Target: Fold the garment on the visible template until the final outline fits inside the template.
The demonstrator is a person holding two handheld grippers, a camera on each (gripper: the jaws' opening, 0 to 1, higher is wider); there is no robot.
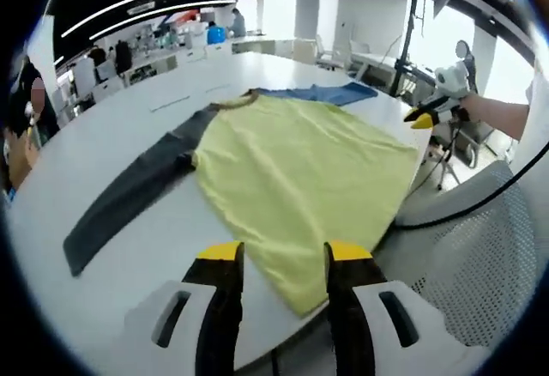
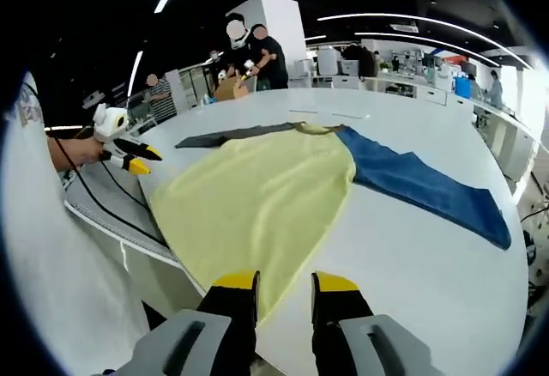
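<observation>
Two claws are present, each with two yellow-tipped black jaws. In the left gripper view, the left claw [image 1: 283, 256] stands with jaws parted and empty, held above the near edge of the white table [image 1: 120, 221], just over the nearest corner of the garment [image 1: 300, 170]. In the right gripper view, the right claw [image 2: 286, 283] is likewise parted, gripping nothing, above the opposite corner of the hem. The garment is one pale yellow shirt, spread flat and largely smooth, its hem toward the table edge and its collar away. Under the collar end lie two cloth strips: one dark grey strip [image 1: 129, 191] and one blue strip [image 2: 429, 187], extending outward to opposite sides. No template outline or readable writing can be made out. Farther back stand several people [image 2: 257, 50], desks and a white pillar [image 1: 317, 7].
</observation>
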